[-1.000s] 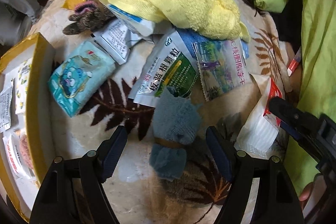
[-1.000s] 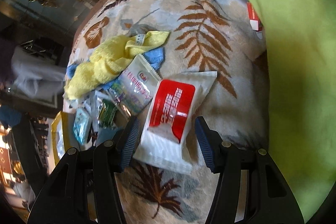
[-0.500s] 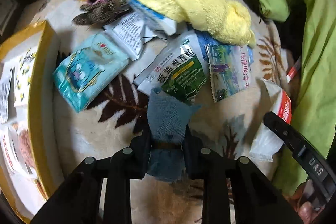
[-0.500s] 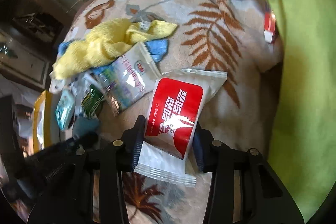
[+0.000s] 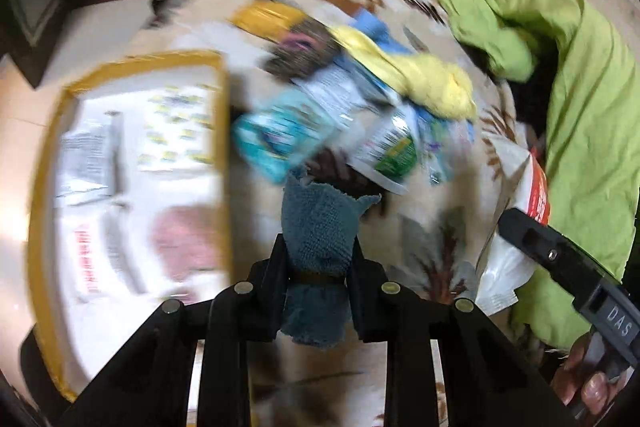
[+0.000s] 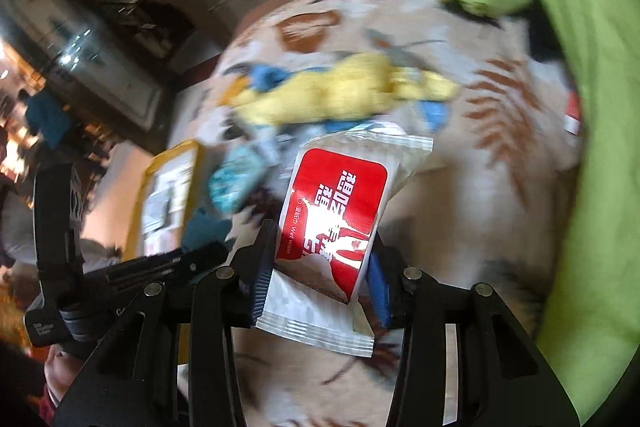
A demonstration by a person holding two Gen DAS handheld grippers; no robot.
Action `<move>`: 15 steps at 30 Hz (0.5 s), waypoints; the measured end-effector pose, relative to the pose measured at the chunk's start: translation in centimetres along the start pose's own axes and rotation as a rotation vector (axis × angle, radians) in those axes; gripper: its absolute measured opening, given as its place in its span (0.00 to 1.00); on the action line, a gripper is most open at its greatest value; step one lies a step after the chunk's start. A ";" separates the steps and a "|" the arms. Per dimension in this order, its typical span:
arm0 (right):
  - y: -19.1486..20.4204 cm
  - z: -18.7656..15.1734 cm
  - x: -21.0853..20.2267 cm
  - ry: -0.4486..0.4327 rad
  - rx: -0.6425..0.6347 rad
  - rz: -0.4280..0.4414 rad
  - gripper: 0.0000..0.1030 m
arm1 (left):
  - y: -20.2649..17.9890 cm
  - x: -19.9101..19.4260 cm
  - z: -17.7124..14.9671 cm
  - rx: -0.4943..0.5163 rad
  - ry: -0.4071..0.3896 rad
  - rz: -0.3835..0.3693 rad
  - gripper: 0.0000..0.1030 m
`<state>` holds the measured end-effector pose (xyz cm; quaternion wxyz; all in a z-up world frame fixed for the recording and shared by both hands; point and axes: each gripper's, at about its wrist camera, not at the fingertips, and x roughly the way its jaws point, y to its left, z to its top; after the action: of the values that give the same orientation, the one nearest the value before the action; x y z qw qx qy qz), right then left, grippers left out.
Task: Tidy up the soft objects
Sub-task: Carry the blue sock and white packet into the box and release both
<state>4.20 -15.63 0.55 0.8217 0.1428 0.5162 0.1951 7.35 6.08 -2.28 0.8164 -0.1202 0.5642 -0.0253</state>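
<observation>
A: Left hand-held gripper point(image 5: 316, 279) is clenched on the blue cloth roll point(image 5: 316, 227) at its banded waist, above the blanket point(image 5: 436, 239). Soft, light, squashes easily.

B: Right hand-held gripper point(image 6: 320, 271) grasps the wet-wipe pack point(image 6: 336, 211) mid-body; slippery film, so pinch the padded middle.

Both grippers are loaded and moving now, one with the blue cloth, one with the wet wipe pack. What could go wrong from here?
1. The left gripper pinches the blue cloth only at its banded middle; the loose ends might snag the teal packet.
2. The right gripper squeezes the wet wipe pack by its crumpled lower part, so the slick wrapper could slip out.
3. The two grippers sit close together and may collide on the way to the yellow-rimmed box.
</observation>
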 end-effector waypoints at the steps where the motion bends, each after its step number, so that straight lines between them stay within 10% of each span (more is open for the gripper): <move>1: 0.8 0.0 0.2 0.004 -0.016 0.010 0.40 | 0.7 -0.4 0.0 -0.012 -0.008 0.011 0.25; 15: 15.2 -0.7 7.9 0.141 -0.273 0.157 0.40 | 12.1 -3.5 -1.2 -0.203 -0.058 0.162 0.25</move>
<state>4.05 1.52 0.66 0.7774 0.0557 0.5283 0.3366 3.79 18.20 -2.23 0.8153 -0.1571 0.5480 0.1017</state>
